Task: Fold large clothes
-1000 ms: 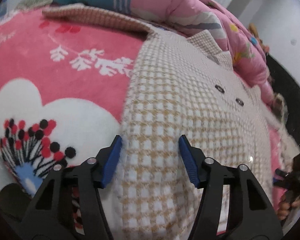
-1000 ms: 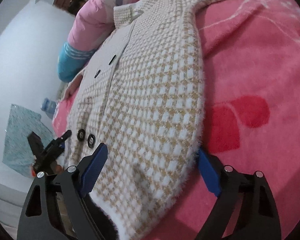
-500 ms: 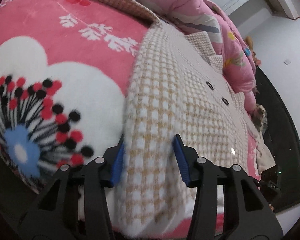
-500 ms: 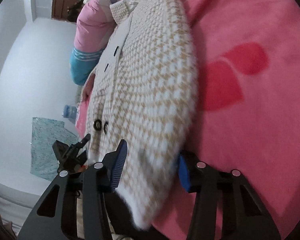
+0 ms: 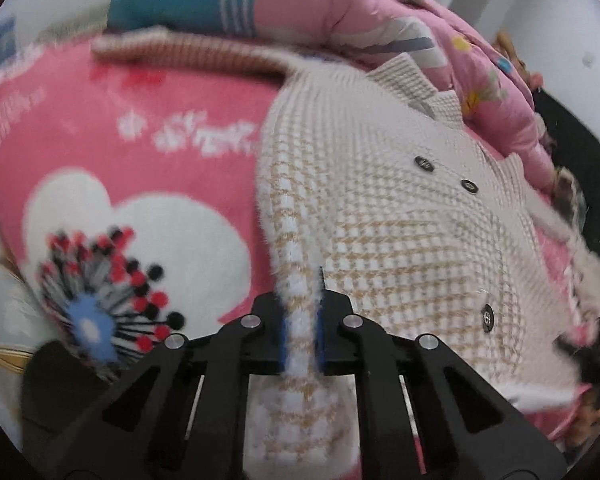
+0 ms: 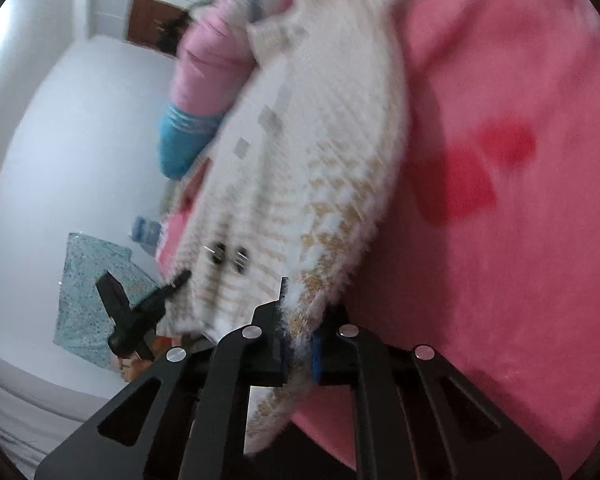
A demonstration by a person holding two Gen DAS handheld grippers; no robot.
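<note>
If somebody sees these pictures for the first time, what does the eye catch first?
The cream and tan checked coat, spread on the pink flowered blanket. The left gripper and the right gripper each pinch its fuzzy hem. Behind lies a pink quilt.

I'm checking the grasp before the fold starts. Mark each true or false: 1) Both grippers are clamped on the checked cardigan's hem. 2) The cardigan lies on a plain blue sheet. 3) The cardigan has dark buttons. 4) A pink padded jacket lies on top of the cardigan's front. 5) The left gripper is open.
1) True: the left gripper and the right gripper each pinch the fluffy cream-and-tan checked knit cardigan at its hem.
2) False: it lies on a pink fleece blanket with a white flower print.
3) True: dark round buttons show.
4) False: the pink padded jacket lies beyond the collar.
5) False: it is shut on the hem.
</note>
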